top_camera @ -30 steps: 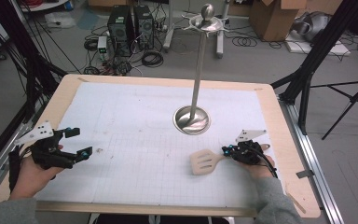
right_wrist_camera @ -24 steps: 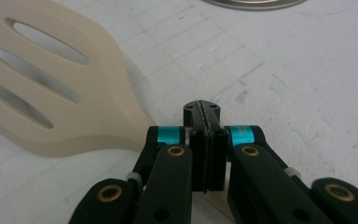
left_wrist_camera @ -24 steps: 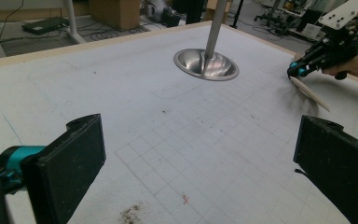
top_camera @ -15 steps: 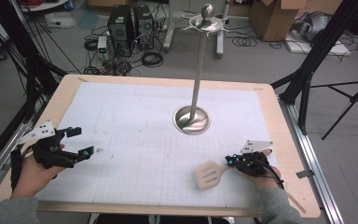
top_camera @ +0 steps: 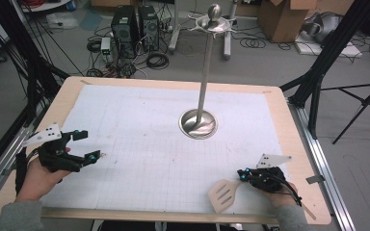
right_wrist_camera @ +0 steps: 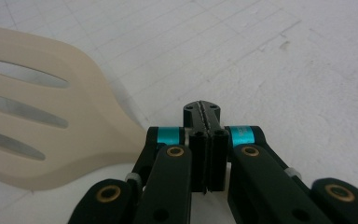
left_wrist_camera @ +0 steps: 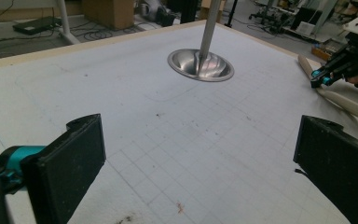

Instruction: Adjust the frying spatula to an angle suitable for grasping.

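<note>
**Right tool shut beside the spatula, grip not yet made**

I had the right gripper [top_camera: 243, 174] low at the near right corner of the white gridded mat [top_camera: 139, 134]. Its jaws were pressed fully together, and I could see nothing between the pads. The cream slotted plastic spatula [top_camera: 224, 195] lay flat on the mat just beside those jaws. Its head pointed toward the near edge, and its handle ran back under the gripper and my hand. I could not tell whether the gripper body was bearing down on the handle.

The left gripper [top_camera: 90, 144] sat well apart at the left side of the mat, jaws spread wide and holding nothing. The tall polished-steel utensil stand [top_camera: 203, 72], with its round base and a ring of hooks at the top, stood in the middle of the far half of the mat.

I judged this to be the approach step of picking up the spatula. The next move called for opening the right jaws, setting them either side of the handle and closing on it firmly. After that would come lifting it toward the hooks, probably.
</note>
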Demonstrator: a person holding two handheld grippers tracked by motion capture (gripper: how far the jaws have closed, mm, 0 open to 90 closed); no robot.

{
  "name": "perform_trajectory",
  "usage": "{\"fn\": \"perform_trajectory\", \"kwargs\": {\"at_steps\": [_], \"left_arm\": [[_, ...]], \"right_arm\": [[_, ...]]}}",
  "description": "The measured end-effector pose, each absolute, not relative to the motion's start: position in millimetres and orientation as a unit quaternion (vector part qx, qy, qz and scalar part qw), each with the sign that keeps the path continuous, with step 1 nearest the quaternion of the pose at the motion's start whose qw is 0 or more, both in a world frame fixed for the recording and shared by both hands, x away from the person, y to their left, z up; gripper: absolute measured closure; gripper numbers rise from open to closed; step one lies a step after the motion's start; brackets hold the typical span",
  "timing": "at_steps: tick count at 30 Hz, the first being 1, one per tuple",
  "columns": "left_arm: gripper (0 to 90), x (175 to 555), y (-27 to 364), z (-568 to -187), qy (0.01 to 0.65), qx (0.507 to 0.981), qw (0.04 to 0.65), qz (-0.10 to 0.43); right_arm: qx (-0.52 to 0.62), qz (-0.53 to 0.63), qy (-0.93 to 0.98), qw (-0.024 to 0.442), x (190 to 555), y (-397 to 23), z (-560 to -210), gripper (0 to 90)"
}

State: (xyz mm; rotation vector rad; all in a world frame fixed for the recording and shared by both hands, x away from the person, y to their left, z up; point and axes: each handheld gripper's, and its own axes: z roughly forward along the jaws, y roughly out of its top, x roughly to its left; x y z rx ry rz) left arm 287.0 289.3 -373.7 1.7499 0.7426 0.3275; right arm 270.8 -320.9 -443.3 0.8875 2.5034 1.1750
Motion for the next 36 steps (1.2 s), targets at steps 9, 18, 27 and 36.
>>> {"fn": "perform_trajectory", "kwargs": {"at_steps": [9,18,27,36], "left_arm": [[2.5,290.7,285.1,-372.0,0.305,0.741,0.577,0.157],[2.5,295.4,279.9,-373.9,0.301,0.749,0.572,0.147],[2.5,295.3,280.0,-375.0,0.301,0.75,0.573,0.14],[2.5,291.6,284.5,-377.4,0.308,0.751,0.565,0.146]], "right_arm": [[0.373,0.424,0.808,0.168,259.3,-372.3,-438.4,90.0],[0.431,0.417,0.78,0.179,245.7,-409.6,-452.0,90.0],[0.42,0.4,0.795,0.177,257.3,-400.1,-452.6,90.0],[0.405,0.398,0.8,0.194,276.7,-387.0,-447.0,90.0]]}}
